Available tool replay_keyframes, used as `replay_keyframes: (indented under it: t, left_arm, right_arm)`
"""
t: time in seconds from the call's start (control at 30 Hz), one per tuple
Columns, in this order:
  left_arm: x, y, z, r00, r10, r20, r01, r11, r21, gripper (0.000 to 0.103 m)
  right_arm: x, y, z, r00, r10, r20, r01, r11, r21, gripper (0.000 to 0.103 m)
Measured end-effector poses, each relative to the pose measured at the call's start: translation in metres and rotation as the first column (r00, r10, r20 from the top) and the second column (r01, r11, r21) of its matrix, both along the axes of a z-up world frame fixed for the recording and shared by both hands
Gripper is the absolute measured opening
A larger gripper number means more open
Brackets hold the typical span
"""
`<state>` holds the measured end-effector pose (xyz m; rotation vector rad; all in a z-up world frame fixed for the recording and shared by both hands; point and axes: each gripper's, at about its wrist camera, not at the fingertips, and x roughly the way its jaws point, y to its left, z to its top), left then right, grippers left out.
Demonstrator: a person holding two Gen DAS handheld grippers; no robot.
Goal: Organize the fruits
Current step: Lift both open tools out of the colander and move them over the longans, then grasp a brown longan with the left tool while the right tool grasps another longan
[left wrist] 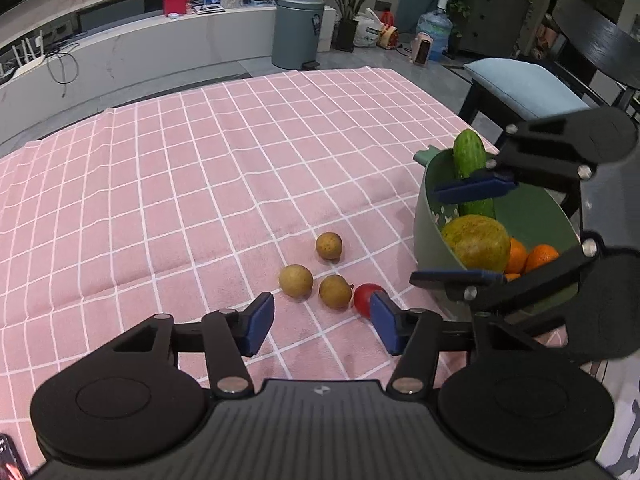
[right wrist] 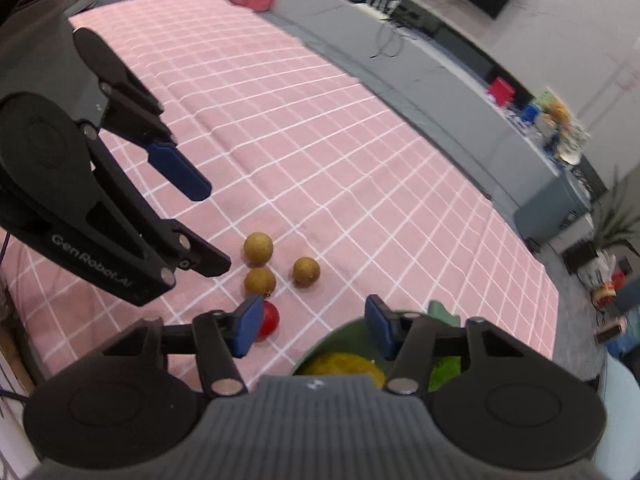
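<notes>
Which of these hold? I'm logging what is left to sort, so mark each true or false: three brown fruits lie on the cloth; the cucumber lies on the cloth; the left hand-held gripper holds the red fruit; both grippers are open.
1. Three brown fruits lie on the pink cloth: true.
2. The cucumber lies on the cloth: false, it stands in the green bowl.
3. The left hand-held gripper holds the red fruit: false, it holds nothing.
4. Both are open: true, the right hand-held gripper too.

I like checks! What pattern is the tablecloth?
The tablecloth is pink with thin white grid lines, clearest in the left wrist view.
</notes>
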<state>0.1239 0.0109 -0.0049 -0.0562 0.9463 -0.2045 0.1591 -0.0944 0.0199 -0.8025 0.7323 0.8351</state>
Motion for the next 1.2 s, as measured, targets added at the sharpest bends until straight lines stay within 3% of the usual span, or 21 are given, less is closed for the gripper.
replay_keyframes:
  t: [0.13, 0.2, 0.37, 0.57, 0.77, 1.2]
  left_arm:
    - [0.004, 0.004, -0.007, 0.999, -0.039, -0.011, 0.039, 0.999, -0.012, 0.058]
    - [0.006, 0.003, -0.012, 0.998, -0.056, -0.018, 0.056, 0.998, -0.012, 0.054]
    - [0.013, 0.006, -0.026, 0.998, -0.049, -0.030, 0.049, 0.999, 0.001, 0.049]
    - [0.023, 0.011, -0.034, 1.000, -0.023, -0.007, 0.023, 0.999, 0.023, 0.041]
    - [0.032, 0.015, -0.039, 1.000, -0.003, 0.010, 0.003, 1.000, -0.030, 0.040]
    - [0.047, 0.021, -0.058, 0.999, 0.020, -0.045, -0.024, 0.995, -0.092, 0.035]
  right_arm:
    - [0.011, 0.004, -0.001, 0.997, 0.049, -0.058, -0.051, 0.998, -0.034, 0.042]
    - [0.018, 0.006, -0.004, 0.995, 0.059, -0.084, -0.064, 0.996, -0.054, 0.033]
    - [0.032, 0.009, -0.007, 0.985, 0.051, -0.164, -0.060, 0.997, -0.048, 0.028]
    - [0.039, 0.016, -0.015, 0.978, 0.038, -0.206, -0.050, 0.997, -0.054, 0.027]
    - [0.059, 0.021, -0.029, 0.968, -0.073, -0.240, 0.069, 0.997, -0.021, 0.025]
    - [0.075, 0.029, -0.047, 0.962, -0.103, -0.255, 0.107, 0.994, 0.001, 0.023]
